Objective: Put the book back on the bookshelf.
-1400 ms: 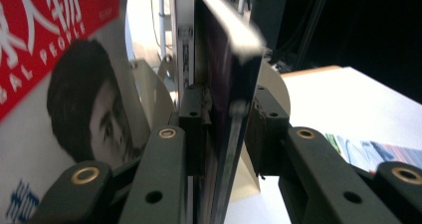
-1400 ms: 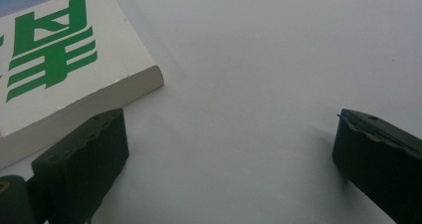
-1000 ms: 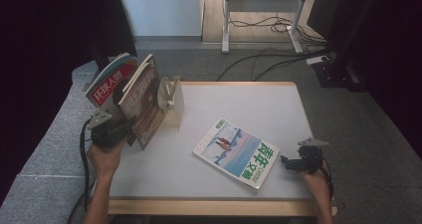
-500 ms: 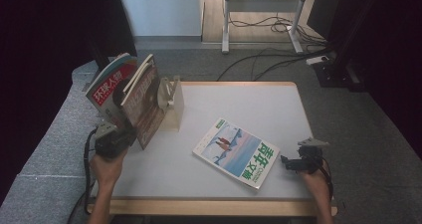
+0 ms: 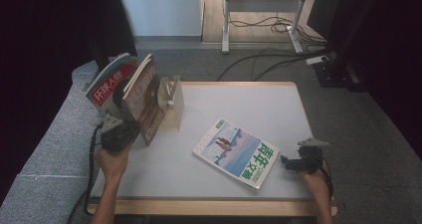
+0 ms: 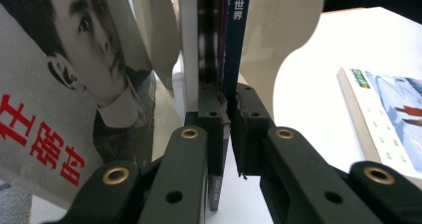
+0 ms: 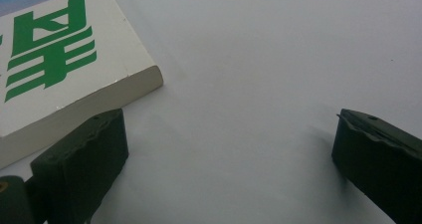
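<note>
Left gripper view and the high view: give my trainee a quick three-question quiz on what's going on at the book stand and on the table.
1. True or false: the left gripper is shut on the spine edge of the dark blue magazine.
2. How do the right gripper's jaws stand? A) clamped on the green-lettered magazine B) open, resting by its corner C) shut on nothing
3. In the high view, which publication leans farthest left at the white bookend?

Key:
1. True; the left gripper's jaws have just been closing, with the spine between them.
2. B
3. The red-lettered magazine.
</note>
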A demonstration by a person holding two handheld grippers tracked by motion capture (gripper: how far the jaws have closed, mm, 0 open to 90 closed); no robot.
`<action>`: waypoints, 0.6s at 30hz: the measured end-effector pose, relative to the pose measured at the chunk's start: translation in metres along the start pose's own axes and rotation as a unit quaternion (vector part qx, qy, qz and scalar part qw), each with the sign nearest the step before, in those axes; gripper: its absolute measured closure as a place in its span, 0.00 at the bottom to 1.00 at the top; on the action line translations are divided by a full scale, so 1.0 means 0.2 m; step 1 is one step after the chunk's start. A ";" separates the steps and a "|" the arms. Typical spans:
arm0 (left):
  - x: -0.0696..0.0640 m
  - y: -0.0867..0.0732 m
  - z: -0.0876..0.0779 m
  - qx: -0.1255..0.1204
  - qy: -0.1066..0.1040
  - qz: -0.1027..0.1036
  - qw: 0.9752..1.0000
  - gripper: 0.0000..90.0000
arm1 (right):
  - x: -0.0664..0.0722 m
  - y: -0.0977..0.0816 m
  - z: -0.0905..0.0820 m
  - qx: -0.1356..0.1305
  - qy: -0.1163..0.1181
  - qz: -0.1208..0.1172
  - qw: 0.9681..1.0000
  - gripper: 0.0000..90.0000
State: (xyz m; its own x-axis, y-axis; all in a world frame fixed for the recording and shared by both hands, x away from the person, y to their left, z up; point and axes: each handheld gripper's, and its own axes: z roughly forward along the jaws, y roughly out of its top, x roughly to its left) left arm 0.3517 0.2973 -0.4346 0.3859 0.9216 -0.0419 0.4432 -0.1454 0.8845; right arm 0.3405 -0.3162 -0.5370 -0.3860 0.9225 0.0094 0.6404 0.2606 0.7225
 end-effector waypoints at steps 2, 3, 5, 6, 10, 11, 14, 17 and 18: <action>0.00 0.01 0.01 -0.001 0.001 -0.003 1.000 0.93 | 0.00 0.00 0.00 0.000 0.000 0.000 1.000 0.01; 0.01 0.01 0.02 -0.002 0.002 -0.003 1.000 0.93 | 0.00 0.00 0.00 0.000 0.000 0.000 1.000 0.01; 0.01 0.01 0.02 -0.003 0.003 -0.004 1.000 0.93 | 0.00 0.00 0.00 0.000 0.000 0.000 1.000 0.01; 0.00 0.01 0.04 -0.003 0.005 -0.002 1.000 0.93 | 0.00 0.00 0.00 0.000 0.000 0.000 1.000 0.01; -0.01 0.03 0.06 -0.001 0.006 0.000 1.000 0.93 | 0.00 0.00 0.00 0.000 0.000 0.000 1.000 0.01; -0.01 0.03 0.06 -0.001 0.006 0.000 1.000 0.93 | 0.00 0.00 0.00 0.000 0.000 0.000 1.000 0.01; -0.02 0.04 0.09 -0.002 0.009 0.000 1.000 0.93 | 0.00 0.00 0.00 0.000 0.000 0.000 1.000 0.01; -0.03 0.05 0.10 -0.003 0.013 -0.004 1.000 0.93 | 0.00 0.00 0.00 0.000 0.000 0.000 1.000 0.01; -0.03 0.05 0.11 -0.005 0.015 -0.006 1.000 0.93 | 0.00 0.00 0.00 0.000 0.000 0.000 1.000 0.01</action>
State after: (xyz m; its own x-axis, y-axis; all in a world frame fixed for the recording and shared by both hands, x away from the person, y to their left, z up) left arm 0.3721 0.2833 -0.4353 0.3564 0.9335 -0.0393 0.4404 -0.1308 0.8882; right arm 0.3405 -0.3163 -0.5370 -0.3864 0.9223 0.0102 0.6405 0.2603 0.7225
